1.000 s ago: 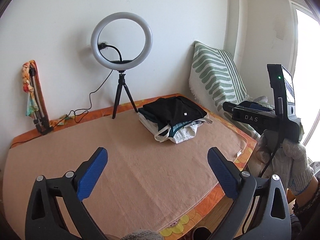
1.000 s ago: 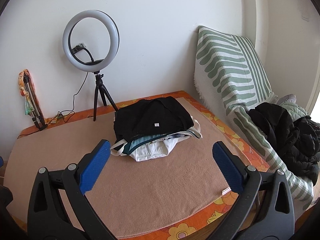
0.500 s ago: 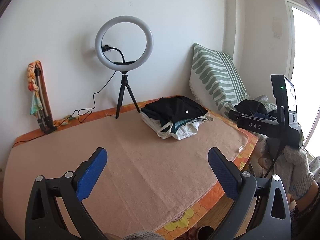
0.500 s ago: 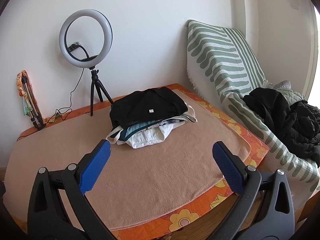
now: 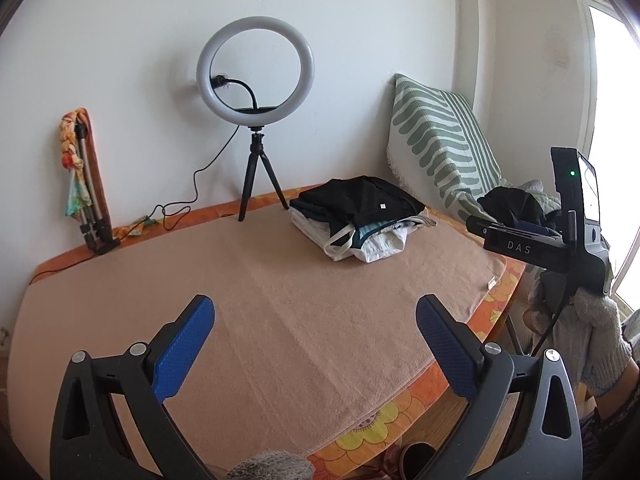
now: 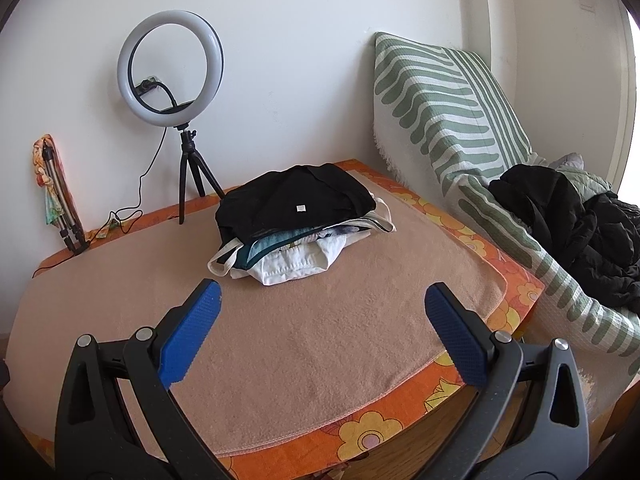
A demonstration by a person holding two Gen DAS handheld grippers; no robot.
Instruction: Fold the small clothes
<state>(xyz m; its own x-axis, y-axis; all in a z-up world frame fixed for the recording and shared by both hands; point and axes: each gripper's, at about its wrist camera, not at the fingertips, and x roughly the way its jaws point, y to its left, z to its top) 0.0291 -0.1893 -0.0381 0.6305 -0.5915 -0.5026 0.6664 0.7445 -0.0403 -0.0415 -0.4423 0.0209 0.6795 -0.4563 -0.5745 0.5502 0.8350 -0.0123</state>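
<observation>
A stack of folded small clothes (image 5: 360, 216), black garment on top and white and teal ones under it, lies at the far right of the peach towel (image 5: 280, 320) on the table; it also shows in the right wrist view (image 6: 296, 220). My left gripper (image 5: 316, 312) is open and empty above the towel's near part. My right gripper (image 6: 320, 300) is open and empty, near the table's front edge, short of the stack. The right gripper's body (image 5: 560, 236) shows at the right of the left wrist view.
A ring light on a tripod (image 5: 256, 128) stands at the back by the wall, its cable trailing left. A folded tripod with a cloth (image 5: 86, 184) leans at the back left. A striped green cushion (image 6: 448, 100) and dark jackets (image 6: 576, 232) lie right of the table.
Both grippers have drawn back from the stack toward the table's front edge, still open and empty. The right gripper has dropped lower at the right of the left wrist view.
</observation>
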